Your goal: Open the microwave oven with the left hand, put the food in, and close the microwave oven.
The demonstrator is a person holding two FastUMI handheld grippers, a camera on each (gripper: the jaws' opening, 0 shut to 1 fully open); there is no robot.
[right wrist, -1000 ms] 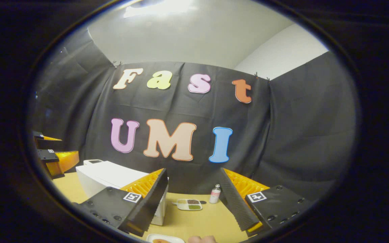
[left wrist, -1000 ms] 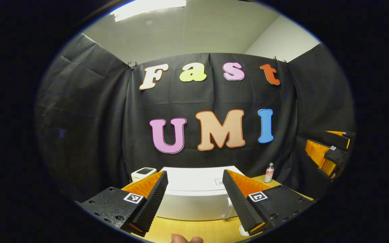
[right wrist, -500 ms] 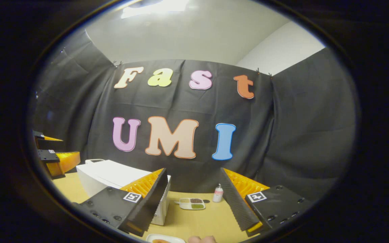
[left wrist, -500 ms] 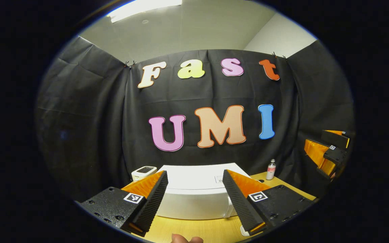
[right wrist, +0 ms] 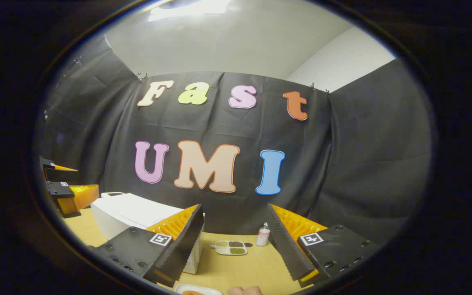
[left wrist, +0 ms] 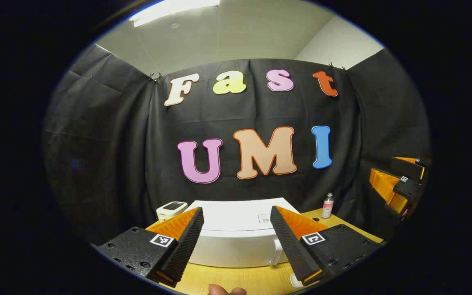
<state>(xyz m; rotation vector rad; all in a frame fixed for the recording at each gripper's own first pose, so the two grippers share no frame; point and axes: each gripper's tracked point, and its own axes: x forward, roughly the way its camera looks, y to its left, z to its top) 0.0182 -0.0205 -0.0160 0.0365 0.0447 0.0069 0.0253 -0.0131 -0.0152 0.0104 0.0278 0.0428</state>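
- Facing the booth's back wall in the left gripper view, the left gripper (left wrist: 236, 241) is held level above the counter (left wrist: 240, 280), its two fingers spread wide apart with nothing between them.
- Beyond those fingers sits the white microwave oven (left wrist: 236, 233), its door shut, square in front of this gripper and not touched by it.
- A small white device (left wrist: 171, 209) stands just left of the oven at the back, and a small bottle (left wrist: 327, 206) stands near the wall to the right.
- At the bottom edge a fingertip (left wrist: 226, 290) of the holding hand peeks in.
- At the far right the right gripper (left wrist: 400, 184) hangs in the air, well apart from the oven.
- In the right gripper view, the right gripper (right wrist: 236, 246) is also raised over the counter (right wrist: 236, 266), fingers parted and empty.
- Here the microwave oven (right wrist: 133, 217) lies to the left, partly behind the left finger.
- A divided dish (right wrist: 231, 247) and the small bottle (right wrist: 263, 235) sit on the counter between the fingers, farther back.
- A white plate of food (right wrist: 197, 290) shows at the bottom edge, beside a fingertip (right wrist: 244, 291).
- The left gripper (right wrist: 66, 188) floats at the far left, beside the oven.
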